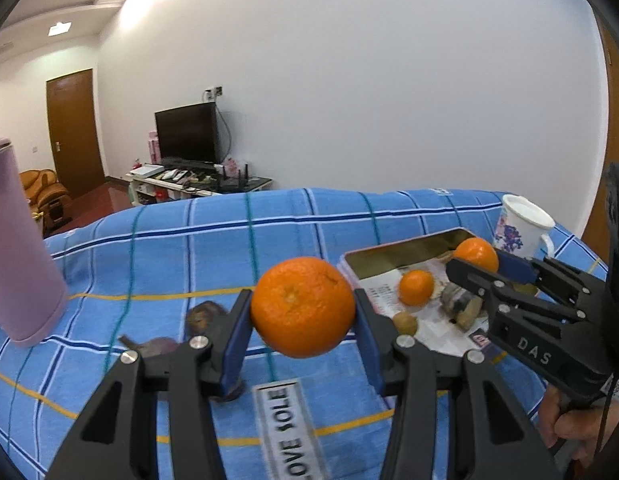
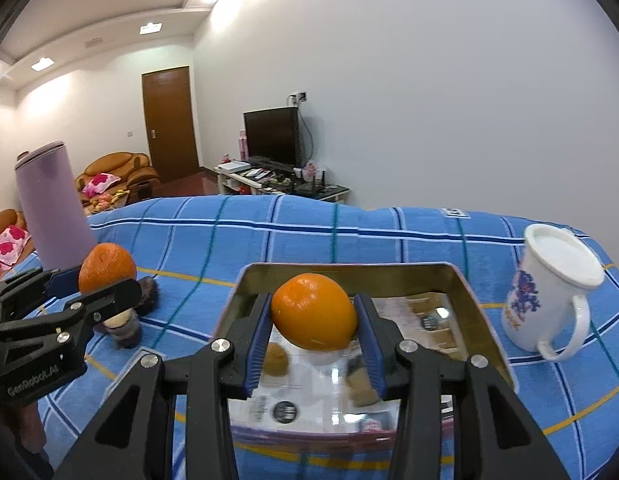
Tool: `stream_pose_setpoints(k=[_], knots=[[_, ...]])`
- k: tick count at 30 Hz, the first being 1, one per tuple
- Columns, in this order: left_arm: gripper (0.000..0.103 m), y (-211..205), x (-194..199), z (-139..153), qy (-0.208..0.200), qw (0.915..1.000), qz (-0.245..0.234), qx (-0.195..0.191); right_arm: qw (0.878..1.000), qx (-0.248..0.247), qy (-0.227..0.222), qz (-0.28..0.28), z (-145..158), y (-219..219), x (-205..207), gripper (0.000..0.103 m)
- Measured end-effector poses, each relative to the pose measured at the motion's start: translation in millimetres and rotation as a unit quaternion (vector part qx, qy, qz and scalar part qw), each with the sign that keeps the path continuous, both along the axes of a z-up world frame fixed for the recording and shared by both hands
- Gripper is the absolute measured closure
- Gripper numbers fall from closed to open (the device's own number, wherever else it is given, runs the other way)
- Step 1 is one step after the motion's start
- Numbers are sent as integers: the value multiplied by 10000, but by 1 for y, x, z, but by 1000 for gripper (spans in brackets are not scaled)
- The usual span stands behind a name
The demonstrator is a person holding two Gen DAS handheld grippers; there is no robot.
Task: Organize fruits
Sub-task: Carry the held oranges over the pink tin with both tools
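My left gripper (image 1: 303, 308) is shut on a large orange (image 1: 303, 306) and holds it above the blue plaid cloth, left of the metal tin (image 1: 389, 254). My right gripper (image 2: 314, 318) is shut on a second orange (image 2: 314, 312) and holds it over the tin (image 2: 461, 284). In the left wrist view the right gripper (image 1: 481, 260) hangs over the tin with its orange (image 1: 475, 254). A small orange (image 1: 416, 288), a small brown fruit (image 1: 405, 322) and a cut piece (image 1: 461, 306) lie in the tin. In the right wrist view the left gripper (image 2: 97, 276) holds its orange (image 2: 107, 268).
A purple tumbler (image 2: 53, 212) stands at the left of the cloth. A white mug (image 2: 549, 300) with a lid stands right of the tin. Dark purple fruits (image 1: 203, 316) lie on the cloth near the left gripper. A label strip (image 1: 289, 428) lies in front.
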State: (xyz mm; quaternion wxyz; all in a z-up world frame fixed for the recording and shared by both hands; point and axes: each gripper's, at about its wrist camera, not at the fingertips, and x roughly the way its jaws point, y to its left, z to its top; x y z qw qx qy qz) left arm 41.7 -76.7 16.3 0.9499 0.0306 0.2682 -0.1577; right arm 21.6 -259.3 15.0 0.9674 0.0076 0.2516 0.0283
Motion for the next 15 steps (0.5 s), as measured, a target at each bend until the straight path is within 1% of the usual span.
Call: stream_pose_setpoints(k=[8, 15], knots=[[53, -36, 3, 2, -34, 9994, -341, 40, 9990, -62, -14, -438, 0, -36, 5, 60], [53, -68, 7, -7, 73, 9981, -593, 119, 9970, 41, 76, -770, -2, -66, 17, 60]])
